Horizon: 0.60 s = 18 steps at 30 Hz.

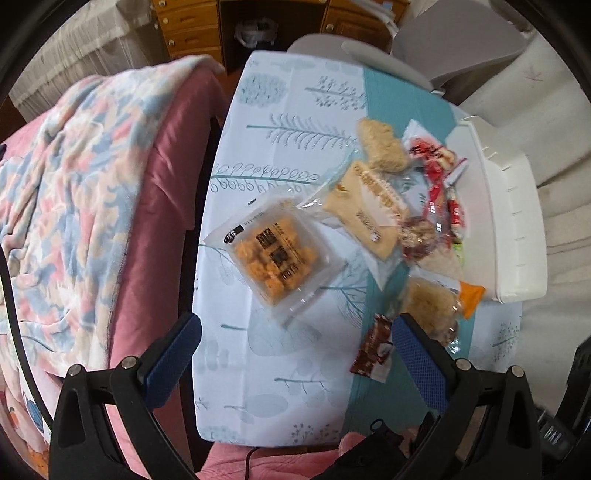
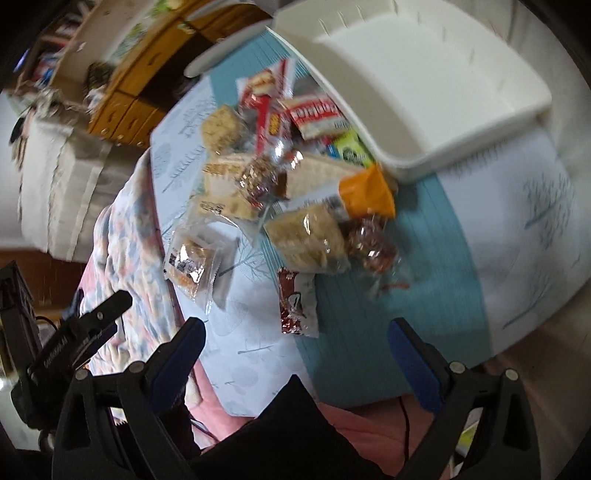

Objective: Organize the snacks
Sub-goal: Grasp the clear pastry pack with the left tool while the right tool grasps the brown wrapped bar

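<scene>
A heap of wrapped snacks lies on the table (image 1: 280, 387) beside an empty white tray (image 1: 513, 221); the tray (image 2: 424, 85) also shows in the right wrist view. A clear pack of orange cubes (image 1: 275, 254) lies apart on the left, also seen in the right wrist view (image 2: 194, 264). A brown bar (image 1: 373, 347) lies nearest, and shows in the right wrist view (image 2: 295, 301). My left gripper (image 1: 295, 338) is open and empty above the table's near part, its right finger beside the brown bar. My right gripper (image 2: 295, 339) is open and empty just short of the brown bar.
A pink bed with a patterned blanket (image 1: 74, 192) runs along the table's left edge. Wooden drawers (image 1: 192, 26) stand beyond the table's far end. The person's pink sleeve (image 2: 369, 428) lies at the near edge.
</scene>
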Available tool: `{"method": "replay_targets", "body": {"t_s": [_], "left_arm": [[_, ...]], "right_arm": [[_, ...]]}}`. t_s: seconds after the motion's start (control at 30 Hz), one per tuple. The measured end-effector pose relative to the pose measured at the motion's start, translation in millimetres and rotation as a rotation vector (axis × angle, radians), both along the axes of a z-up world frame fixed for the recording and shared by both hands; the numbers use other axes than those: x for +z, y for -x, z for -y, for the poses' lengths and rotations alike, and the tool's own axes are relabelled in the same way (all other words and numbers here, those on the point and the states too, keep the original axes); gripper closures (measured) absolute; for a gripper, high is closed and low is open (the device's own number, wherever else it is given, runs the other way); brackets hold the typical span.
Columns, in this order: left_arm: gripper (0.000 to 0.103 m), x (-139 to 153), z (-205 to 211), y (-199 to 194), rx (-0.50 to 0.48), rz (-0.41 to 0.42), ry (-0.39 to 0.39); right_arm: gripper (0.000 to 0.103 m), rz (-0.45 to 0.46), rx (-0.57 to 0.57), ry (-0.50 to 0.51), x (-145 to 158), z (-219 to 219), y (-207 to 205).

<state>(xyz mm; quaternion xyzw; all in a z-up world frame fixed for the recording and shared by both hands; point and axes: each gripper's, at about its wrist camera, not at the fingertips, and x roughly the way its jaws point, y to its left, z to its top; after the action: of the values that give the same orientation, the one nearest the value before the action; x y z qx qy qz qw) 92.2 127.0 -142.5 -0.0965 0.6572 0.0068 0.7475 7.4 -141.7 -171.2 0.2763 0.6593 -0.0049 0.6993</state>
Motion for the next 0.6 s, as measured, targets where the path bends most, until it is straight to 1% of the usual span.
{"method": "replay_targets", "body": {"t_s": [0.23, 0.3, 0.37, 0.43, 0.6], "left_arm": [[0.001, -53, -18, -34, 0.039, -0.132, 0.043], [0.001, -69, -22, -40, 0.062, -0.178, 0.066], [0.001, -85, -25, -44, 0.089, -0.218, 0.099], [0.001, -99, -28, -50, 0.112, -0.252, 0.119], [0.001, -123, -31, -62, 0.144, -0.284, 0.135]], "right_arm": [[0.008, -0.101, -0.069, -0.019, -42, -25, -1], [0.008, -0.128, -0.079, -0.018, -52, -31, -1], [0.013, -0.162, -0.088, -0.014, -64, -37, -2], [0.018, -0.196, -0.090, 0.019, -75, -44, -4], [0.020, -0.240, -0.081, 0.077, -93, -57, -6]]}}
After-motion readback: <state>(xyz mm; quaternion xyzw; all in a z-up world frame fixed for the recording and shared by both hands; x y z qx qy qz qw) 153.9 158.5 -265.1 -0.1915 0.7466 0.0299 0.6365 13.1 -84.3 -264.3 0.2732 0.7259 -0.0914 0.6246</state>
